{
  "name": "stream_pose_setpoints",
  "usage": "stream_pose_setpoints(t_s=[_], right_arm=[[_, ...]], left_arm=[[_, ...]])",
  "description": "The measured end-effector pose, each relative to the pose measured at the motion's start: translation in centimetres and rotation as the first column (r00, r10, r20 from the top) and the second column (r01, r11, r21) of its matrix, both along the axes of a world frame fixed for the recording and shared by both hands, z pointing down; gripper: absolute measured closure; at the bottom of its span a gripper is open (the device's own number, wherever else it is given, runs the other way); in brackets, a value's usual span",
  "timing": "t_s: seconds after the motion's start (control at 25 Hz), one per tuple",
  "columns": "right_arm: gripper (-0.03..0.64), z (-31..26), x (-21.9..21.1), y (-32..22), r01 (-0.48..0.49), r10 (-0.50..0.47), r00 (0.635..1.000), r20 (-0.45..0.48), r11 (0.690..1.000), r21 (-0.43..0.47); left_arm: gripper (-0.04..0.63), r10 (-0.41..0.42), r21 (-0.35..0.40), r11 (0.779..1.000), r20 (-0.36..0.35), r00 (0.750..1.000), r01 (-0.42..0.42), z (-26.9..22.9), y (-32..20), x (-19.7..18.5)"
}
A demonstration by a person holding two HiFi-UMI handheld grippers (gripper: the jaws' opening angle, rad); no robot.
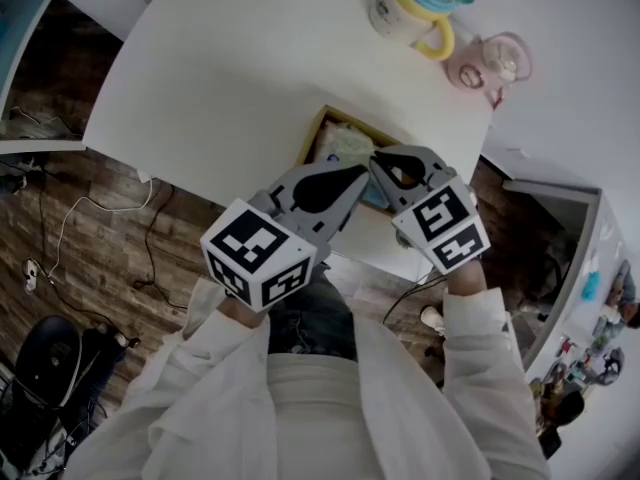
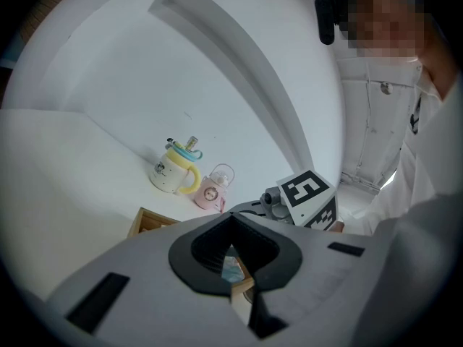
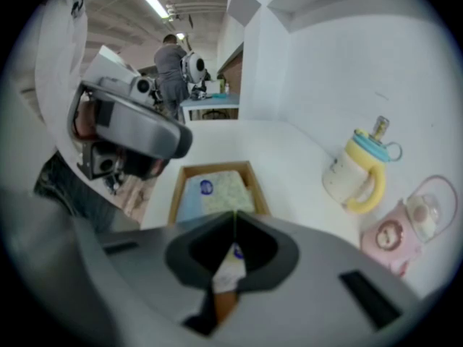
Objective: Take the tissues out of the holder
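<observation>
lying in the holder [image 3: 176, 194], tissue pack [image 3: 228, 190] pinched by the right tool [image 3: 234, 219].

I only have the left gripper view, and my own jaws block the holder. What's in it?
Observer: At least two packs lie side by side in the holder: a blue pack and a pale green pack.
Operator: Is the right gripper open?
Observer: No. The right gripper has its jaws together at the tips. I can't tell whether they pinch any wrapper.
Operator: Where does the holder sit?
Observer: The head view shows it close to the near edge of the table.
</observation>
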State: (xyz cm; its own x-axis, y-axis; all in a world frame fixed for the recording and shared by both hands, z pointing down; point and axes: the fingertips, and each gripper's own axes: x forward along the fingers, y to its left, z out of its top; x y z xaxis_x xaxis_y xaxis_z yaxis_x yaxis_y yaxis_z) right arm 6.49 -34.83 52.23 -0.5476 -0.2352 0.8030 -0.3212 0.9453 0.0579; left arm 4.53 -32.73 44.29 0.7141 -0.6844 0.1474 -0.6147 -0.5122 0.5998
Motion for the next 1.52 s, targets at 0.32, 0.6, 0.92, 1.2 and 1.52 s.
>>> stream_pose_setpoints(t_s=[0.32,0.6,0.92,1.2,1.52], right_arm=[[0.601,-2.0,0.1,-0.5,-0.021,0.020,1.000,0.023,0.999,0.043],[0.601,-5.2,-0.2,-0.6,-0.060,0.054,0.996,0.070,0.993,0.100],[0.601,-11.5,-0.4,-1.4,-0.244,0.185,0.952,0.244,0.941,0.235],[0.601,-16.6,1.7,-1.7,-0.466,0.329,0.840,0.433,0.845,0.262],[0.601,-20.4,4.4,-0.9,-0.561,0.366,0.765,0.530,0.783,0.269]], left_arm=[[0.583,-0.003,0.027,1.000,0.023,1.000,0.003,-1.1,0.0,-0.4],[0.583,-0.024,0.090,0.996,0.048,0.999,0.019,-3.4,-1.2,-2.3],[0.583,-0.032,0.170,0.985,0.070,0.997,0.020,-6.4,-2.4,-3.4],[0.583,-0.001,0.259,0.966,0.074,0.997,-0.018,-10.0,-2.9,-2.6],[0.583,0.040,0.333,0.940,0.118,0.992,-0.077,-12.0,-3.2,-1.0]])
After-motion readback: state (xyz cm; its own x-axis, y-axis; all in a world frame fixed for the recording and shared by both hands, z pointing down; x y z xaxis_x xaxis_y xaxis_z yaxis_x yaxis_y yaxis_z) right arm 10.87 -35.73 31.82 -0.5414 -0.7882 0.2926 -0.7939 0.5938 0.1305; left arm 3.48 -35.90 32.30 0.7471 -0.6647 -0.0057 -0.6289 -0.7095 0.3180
